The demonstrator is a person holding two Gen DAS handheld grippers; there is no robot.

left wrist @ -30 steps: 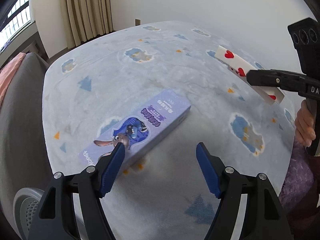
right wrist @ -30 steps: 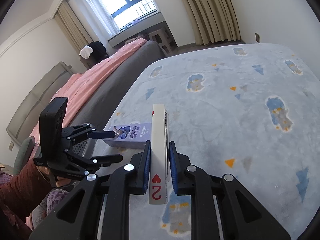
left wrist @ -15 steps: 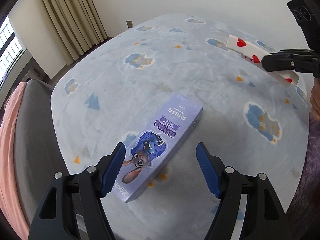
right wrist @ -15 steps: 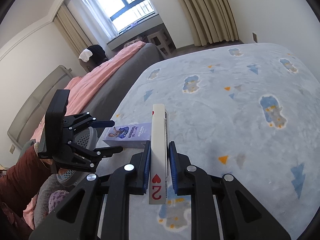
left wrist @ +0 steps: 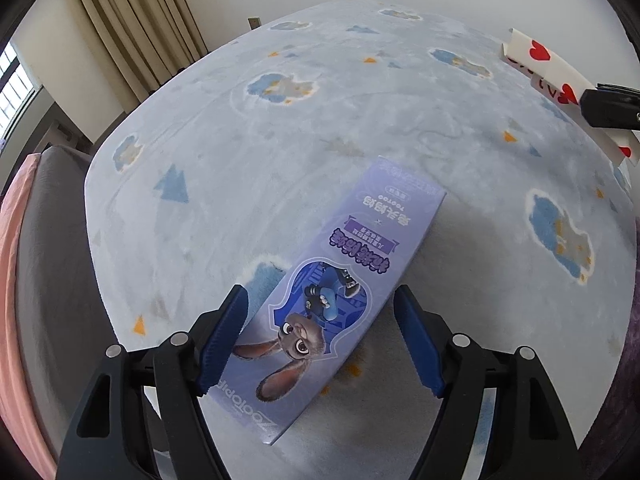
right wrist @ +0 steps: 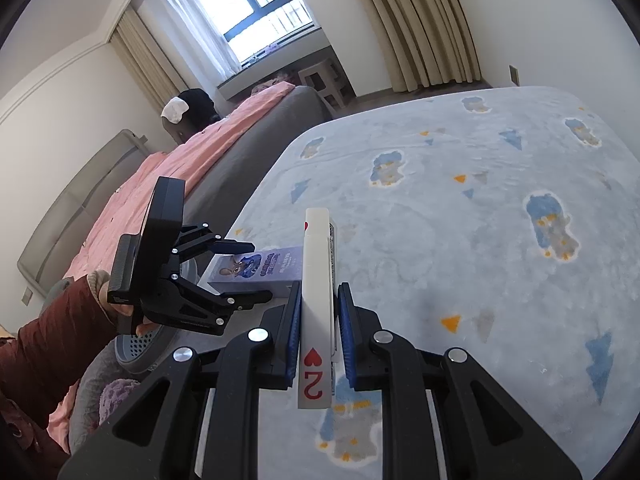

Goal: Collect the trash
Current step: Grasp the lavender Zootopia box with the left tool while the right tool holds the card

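A long purple carton with a cartoon rabbit lies flat on the pale blue rug. My left gripper is open, its blue fingers on either side of the carton's near end, not touching. The carton and left gripper also show in the right wrist view. My right gripper is shut on a white playing-card box with red hearts, held upright above the rug. That box shows at the right in the left wrist view.
A grey perforated bin stands beside the rug's left edge, under the left gripper. A grey bed with a pink cover runs along the left. Curtains and a window are at the back.
My left gripper has moved in over the purple carton, so its open fingers now straddle the near end. My right gripper still holds the card box, shifted slightly.
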